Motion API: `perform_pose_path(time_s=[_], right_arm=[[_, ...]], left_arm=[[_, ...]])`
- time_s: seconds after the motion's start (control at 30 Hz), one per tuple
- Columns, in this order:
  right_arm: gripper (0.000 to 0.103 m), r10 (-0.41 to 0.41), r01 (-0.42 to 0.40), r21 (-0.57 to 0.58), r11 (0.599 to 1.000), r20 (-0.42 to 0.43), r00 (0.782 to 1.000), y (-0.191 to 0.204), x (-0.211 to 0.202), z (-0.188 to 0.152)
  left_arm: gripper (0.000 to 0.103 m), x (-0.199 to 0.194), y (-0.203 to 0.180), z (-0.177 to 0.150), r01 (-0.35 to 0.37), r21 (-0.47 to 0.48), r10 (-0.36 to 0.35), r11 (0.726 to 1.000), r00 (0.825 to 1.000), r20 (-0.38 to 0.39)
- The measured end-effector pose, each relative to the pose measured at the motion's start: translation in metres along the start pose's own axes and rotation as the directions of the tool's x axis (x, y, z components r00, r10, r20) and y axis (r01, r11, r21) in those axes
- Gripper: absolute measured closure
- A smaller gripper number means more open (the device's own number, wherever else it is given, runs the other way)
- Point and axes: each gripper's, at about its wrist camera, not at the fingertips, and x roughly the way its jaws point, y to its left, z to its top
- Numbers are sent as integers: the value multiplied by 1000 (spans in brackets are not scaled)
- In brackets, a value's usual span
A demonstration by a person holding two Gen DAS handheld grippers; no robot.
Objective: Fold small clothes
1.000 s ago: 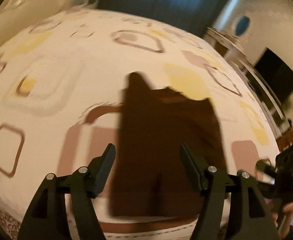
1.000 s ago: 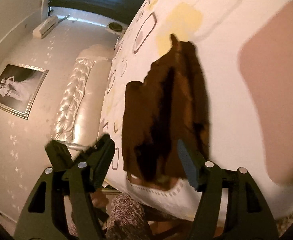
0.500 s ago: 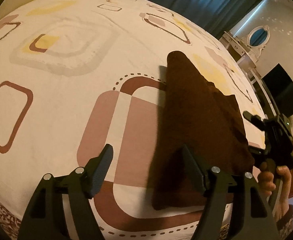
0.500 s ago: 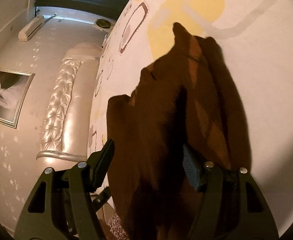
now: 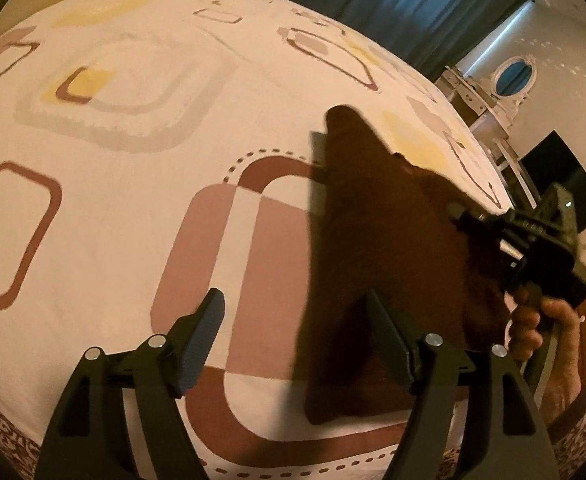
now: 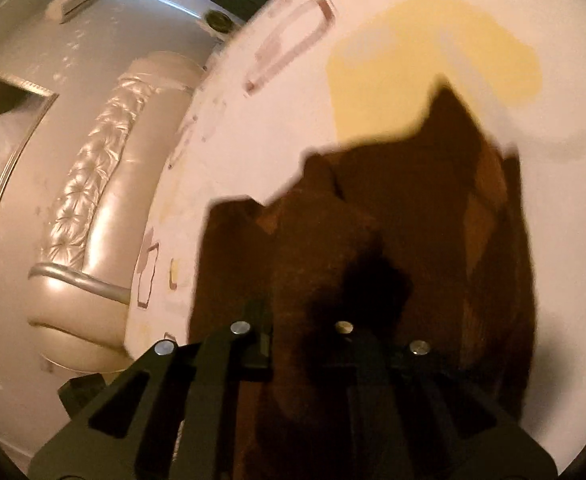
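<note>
Brown garment (image 5: 381, 264) lies on the bed (image 5: 141, 184), near the edge closest to the person, over the patterned white sheet. It looks partly folded already: a pointed corner reaches up the bed, and layered edges show in the right wrist view. Fabric dark, folds hard to read.

Right claw (image 6: 297, 340): jaws closing, drawn nearly together with brown cloth between them. It appears clenched on the garment's right side, though the contact point is lost in shadow. In the left wrist view this claw sits at the cloth's right border, the person's hand (image 5: 541, 328) wrapped on its handle.

Left claw (image 5: 297, 340): released, jaws opening, nothing pinched. Its right finger (image 5: 389, 340) hangs over the garment's near left part; the other is over bare sheet.

Step in hand, as I judge it: taking hold for the next fold. 1 side gripped, the other not yet. Next move likely calls for the left claw to come onto the cloth's left or near edge and close there, so both sides lift together and the fold falls square. A pinch through all layers matters, or the lower ones will drag.

Around: tufted headboard (image 6: 89, 200) and framed picture (image 6: 5, 140) on the wall, blue curtain (image 5: 413, 4), white dresser with oval mirror (image 5: 509, 80), dark screen (image 5: 565, 184). Nothing else rests on the bed near the garment; the way looks open. Only hazard is the bed edge close below.
</note>
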Motion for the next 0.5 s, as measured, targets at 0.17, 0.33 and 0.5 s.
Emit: perform_pose_path(time_s=[0.17,0.33,0.5], right_arm=[[94,-25,29,-37,999,99,995,-2,-27,14],[94,-63,60,75,995,48,997,-48,-17,11],[79,34,-44,189,981,56,998,-70,-21,1]], left_arm=[[30,4,-16,1,9,53,-10,999,1000,4],[30,15,-19,-1,10,68,-9,998,1000,-18],[30,11,-11,-3,12,73,-11,997,1000,-19]])
